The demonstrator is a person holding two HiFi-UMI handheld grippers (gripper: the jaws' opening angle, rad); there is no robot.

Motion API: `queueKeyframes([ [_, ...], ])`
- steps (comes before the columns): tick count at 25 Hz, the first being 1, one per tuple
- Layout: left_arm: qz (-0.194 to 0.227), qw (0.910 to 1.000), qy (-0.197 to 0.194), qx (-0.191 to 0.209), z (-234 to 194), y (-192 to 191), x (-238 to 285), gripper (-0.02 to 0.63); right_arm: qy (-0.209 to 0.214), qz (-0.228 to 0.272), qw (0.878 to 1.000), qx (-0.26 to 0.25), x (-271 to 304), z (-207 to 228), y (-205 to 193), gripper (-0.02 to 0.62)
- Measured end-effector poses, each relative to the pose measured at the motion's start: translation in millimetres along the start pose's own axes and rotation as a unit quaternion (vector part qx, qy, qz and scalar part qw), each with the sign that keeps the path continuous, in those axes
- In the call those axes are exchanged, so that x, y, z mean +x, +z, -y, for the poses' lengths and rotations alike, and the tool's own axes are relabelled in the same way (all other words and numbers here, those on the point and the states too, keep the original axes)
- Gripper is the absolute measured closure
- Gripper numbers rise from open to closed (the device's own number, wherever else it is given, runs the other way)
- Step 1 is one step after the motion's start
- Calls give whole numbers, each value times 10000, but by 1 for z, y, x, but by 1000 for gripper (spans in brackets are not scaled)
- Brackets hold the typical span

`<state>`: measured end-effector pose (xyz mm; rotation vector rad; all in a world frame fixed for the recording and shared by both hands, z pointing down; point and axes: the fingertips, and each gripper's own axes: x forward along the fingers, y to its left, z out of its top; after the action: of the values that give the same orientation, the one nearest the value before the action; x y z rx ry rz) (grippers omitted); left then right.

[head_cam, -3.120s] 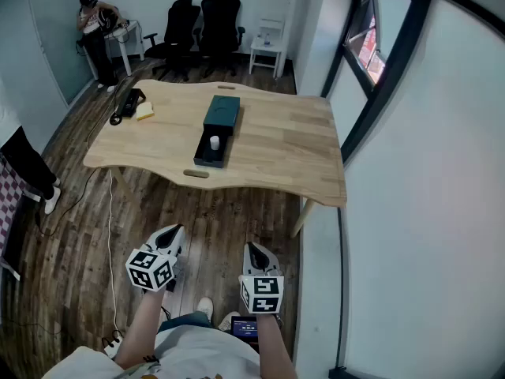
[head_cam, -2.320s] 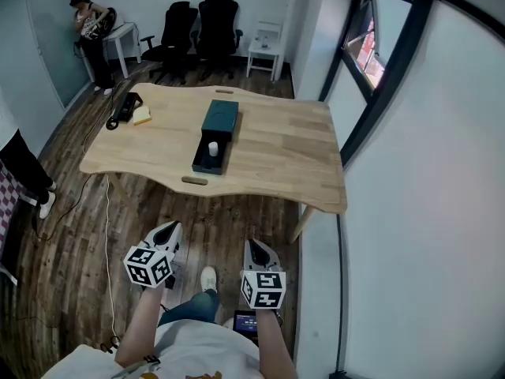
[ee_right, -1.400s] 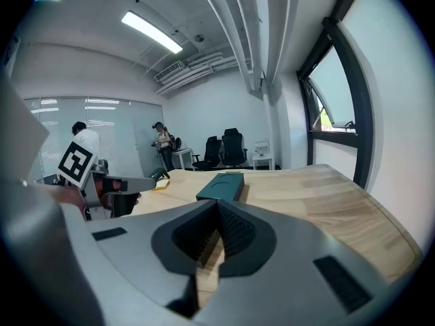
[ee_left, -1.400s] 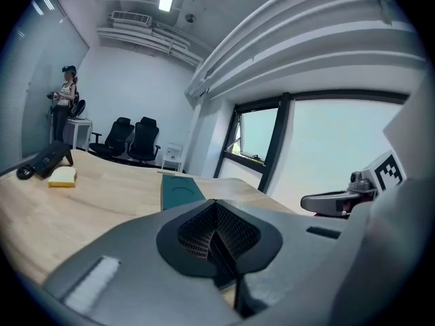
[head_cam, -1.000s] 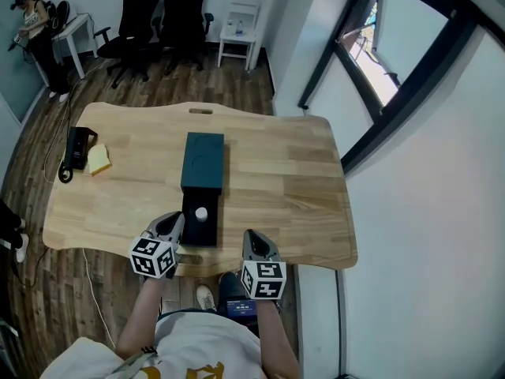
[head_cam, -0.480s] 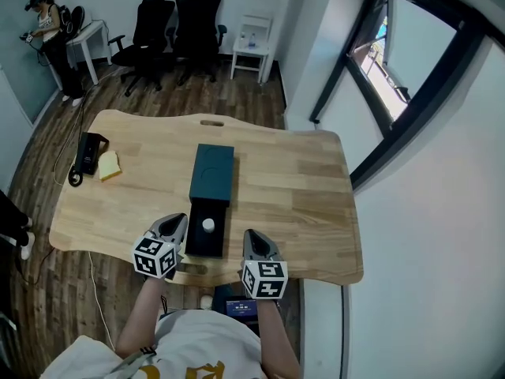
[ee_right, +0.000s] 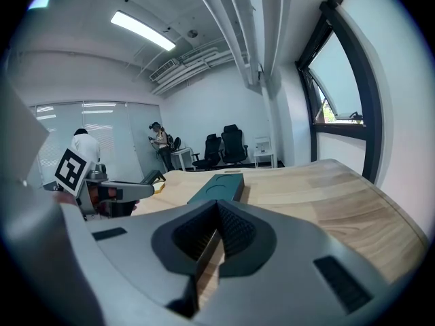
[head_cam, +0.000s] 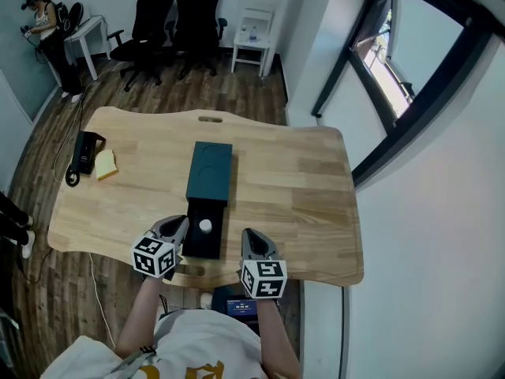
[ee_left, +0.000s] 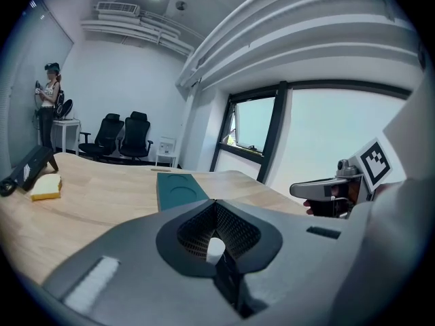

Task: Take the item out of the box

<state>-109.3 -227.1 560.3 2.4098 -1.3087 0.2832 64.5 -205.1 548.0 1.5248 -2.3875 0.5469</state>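
Note:
A dark teal box [head_cam: 210, 172] lies lengthwise on the wooden table [head_cam: 300, 188]. Its open near end [head_cam: 203, 243] holds a small white item [head_cam: 205, 226]. My left gripper [head_cam: 178, 221] hovers just left of that open end, jaws shut and empty. My right gripper [head_cam: 247, 234] hovers just right of it, also shut and empty. In the left gripper view the shut tips [ee_left: 216, 203] frame the white item [ee_left: 215, 248], with the box [ee_left: 178, 190] beyond and the right gripper [ee_left: 333, 189] off to the side. The right gripper view shows its shut tips [ee_right: 217, 206], the box [ee_right: 219, 187] and the left gripper [ee_right: 112, 190].
A black device [head_cam: 81, 150] and a yellow pad [head_cam: 105, 164] lie at the table's left end. Black office chairs [head_cam: 170, 14], a white side table [head_cam: 254, 34] and a standing person [head_cam: 41, 26] are beyond the table. A wall and window frame run close along the right.
The view has come from well back on the floor up to the table's near edge. Both grippers now flank the box's open end. Their jaws have stayed shut.

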Motion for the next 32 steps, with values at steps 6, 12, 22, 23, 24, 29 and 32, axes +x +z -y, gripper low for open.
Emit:
queueKeyframes([
  [6,-395,9991,-45,133,-1,-15,17,603,-48,-18,10000,-48,6,12,-5,589],
  [12,-821,9964,-135,170,0,-44,34,600,29,-313,9995,6,17,19,-28,589],
  [22,-1593,9857,-421,356,6,-94,56,441,65,-403,9991,-90,38,28,-51,589],
  [23,-1637,9849,-411,389,5,-95,58,429,96,-446,9989,-72,42,28,-53,589],
  [24,-1686,9839,-414,415,5,-96,61,399,127,-479,9988,-30,45,28,-54,589],
  [29,-2039,9750,-544,689,8,-108,73,347,236,-617,9977,166,57,31,-59,589],
  [32,-2155,9706,-530,932,6,-111,81,347,283,-691,9970,178,65,33,-62,589],
])
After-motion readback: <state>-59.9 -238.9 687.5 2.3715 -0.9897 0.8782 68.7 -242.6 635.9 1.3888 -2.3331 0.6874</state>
